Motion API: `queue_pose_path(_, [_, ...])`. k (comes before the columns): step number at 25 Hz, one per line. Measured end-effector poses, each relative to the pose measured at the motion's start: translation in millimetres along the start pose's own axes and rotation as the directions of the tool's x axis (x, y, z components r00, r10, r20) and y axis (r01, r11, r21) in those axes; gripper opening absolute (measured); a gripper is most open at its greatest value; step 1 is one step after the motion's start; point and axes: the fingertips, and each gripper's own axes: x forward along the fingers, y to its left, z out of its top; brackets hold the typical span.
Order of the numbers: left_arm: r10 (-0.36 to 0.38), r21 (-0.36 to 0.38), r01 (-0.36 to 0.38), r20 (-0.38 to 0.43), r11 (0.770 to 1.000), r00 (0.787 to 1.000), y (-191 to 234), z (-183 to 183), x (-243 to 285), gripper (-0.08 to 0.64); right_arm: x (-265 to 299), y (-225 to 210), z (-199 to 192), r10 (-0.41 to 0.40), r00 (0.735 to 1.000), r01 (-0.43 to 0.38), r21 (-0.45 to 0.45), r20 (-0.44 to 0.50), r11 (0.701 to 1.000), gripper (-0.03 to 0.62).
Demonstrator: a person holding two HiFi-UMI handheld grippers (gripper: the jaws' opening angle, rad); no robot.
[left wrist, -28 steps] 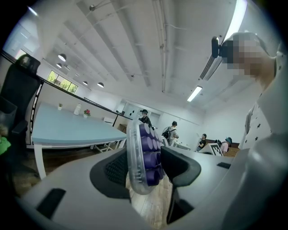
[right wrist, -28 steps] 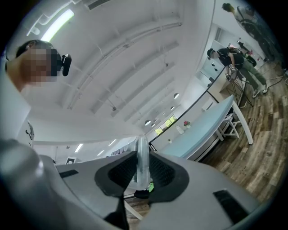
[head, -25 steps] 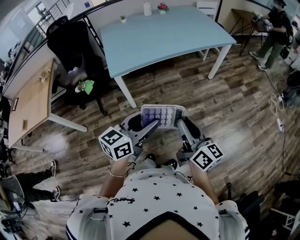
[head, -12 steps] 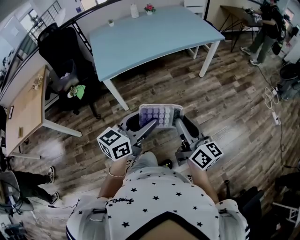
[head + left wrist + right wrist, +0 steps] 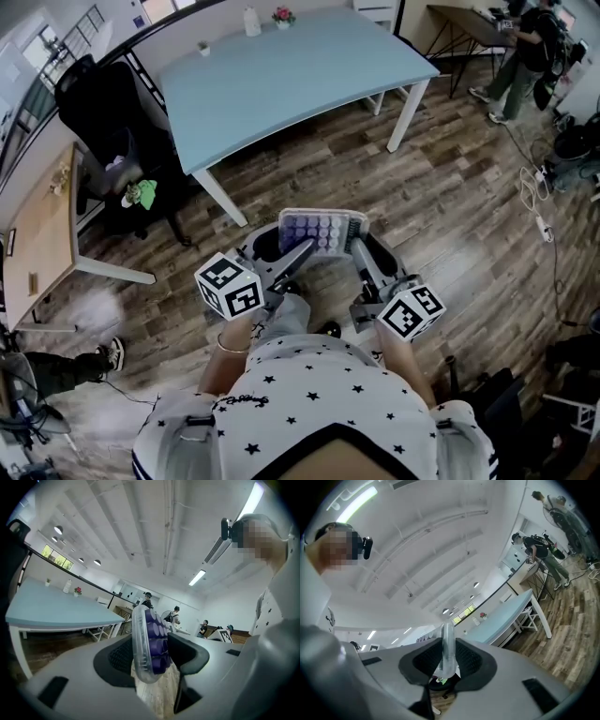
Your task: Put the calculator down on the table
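Purple keys under a clear shell mark the calculator (image 5: 323,230) in the head view. It hangs in the air over the wood floor (image 5: 450,216), close to the person's body and well short of the blue table (image 5: 281,84). The left gripper (image 5: 289,251) has its left end and the right gripper (image 5: 360,247) its right end. The main risk, as I judge it, is that a slip here means a fall to the floor, not onto the table. Two hands on one stiff thing can also work against each other, and if they spread or twist unevenly, one end may pull free.

Left gripper view: the jaws pinch the calculator (image 5: 149,646) on edge, one pad on its back and the other against the raised keys. Rounded keys give a poor seat, so this hold looks the less sure. Squeezing harder could press or mark them. The table (image 5: 51,609) lies off to the left, and a low approach might knock the shell on its edge.

Right gripper view: the jaws are closed on the calculator (image 5: 447,651) at its thin clear edge, with only a narrow strip between the pads. Smooth plastic and so shallow a bite could slide out when it is tilted flat for setting down.
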Motion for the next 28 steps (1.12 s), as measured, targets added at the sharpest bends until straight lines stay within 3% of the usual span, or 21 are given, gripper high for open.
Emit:
queue_pose_path(16, [0.024,0.000,-0.024,0.024,1.000,0.999,100,46,-14,0.233,114,2,-8,0.016,0.999,-0.017,-0.011,-0.034,1.000,0.081])
queue_pose_path(28, [-0.022,-0.008,0.022,0.026,1.000,0.999,155,67,-18,0.235,169,3,-16,-0.029,0.999,0.027,-0.048,-0.036,0.998,0.083])
